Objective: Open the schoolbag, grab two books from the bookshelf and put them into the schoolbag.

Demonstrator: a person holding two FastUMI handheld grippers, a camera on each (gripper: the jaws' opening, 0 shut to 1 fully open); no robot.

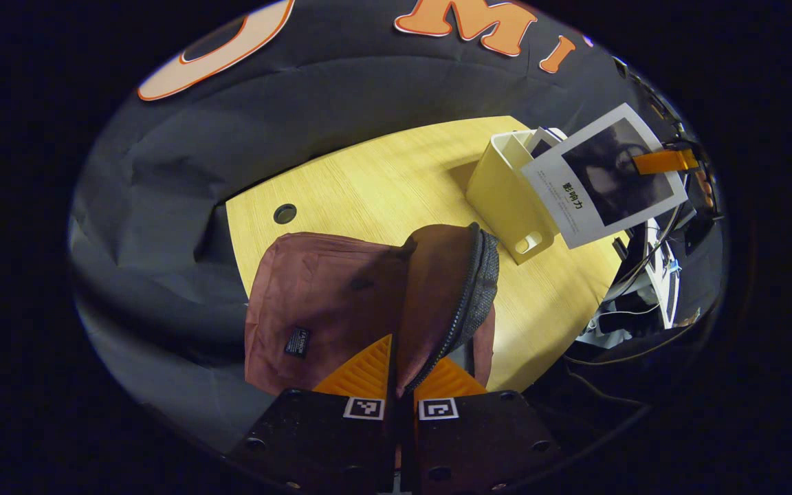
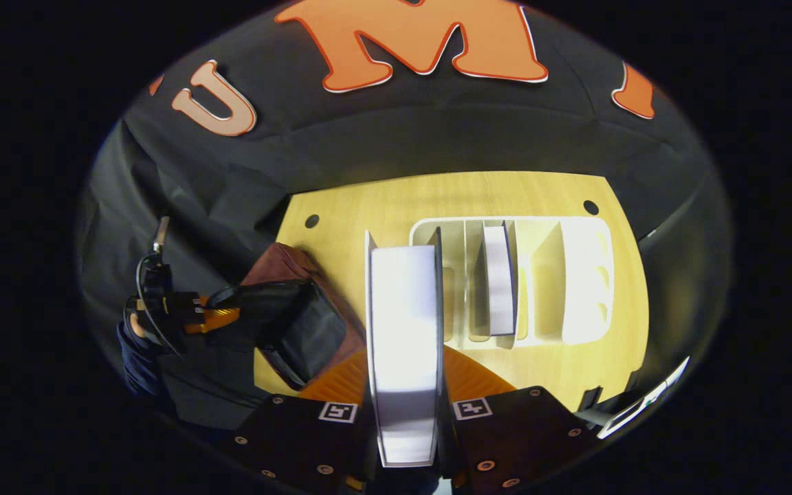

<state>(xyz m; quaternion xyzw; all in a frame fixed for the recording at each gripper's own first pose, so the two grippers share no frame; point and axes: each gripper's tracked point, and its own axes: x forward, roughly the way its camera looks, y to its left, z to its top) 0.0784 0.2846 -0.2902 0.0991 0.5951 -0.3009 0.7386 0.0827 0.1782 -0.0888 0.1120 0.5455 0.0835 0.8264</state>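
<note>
The maroon schoolbag (image 1: 313, 302) lies on the yellow table (image 1: 382, 179). My left gripper (image 1: 396, 350) is shut on the bag's zippered flap (image 1: 444, 289) and holds it raised. In the right gripper view that same gripper (image 2: 210, 316) keeps the schoolbag (image 2: 279, 265) open, showing its dark inside. My right gripper (image 2: 404, 375) is shut on a white book (image 2: 403, 302), seen edge-on above the white bookshelf (image 2: 575, 275). Another book (image 2: 499, 275) stands in a shelf slot. In the left gripper view the held book (image 1: 602, 175) hangs over the bookshelf (image 1: 506, 192), pinched by an orange finger (image 1: 664, 161).
Cables and gear (image 1: 643, 289) hang past the table's right edge. A cable hole (image 1: 284, 214) sits near the table's far left corner. A dark sleeve (image 2: 141, 357) holds the left gripper beside the table's left edge.
</note>
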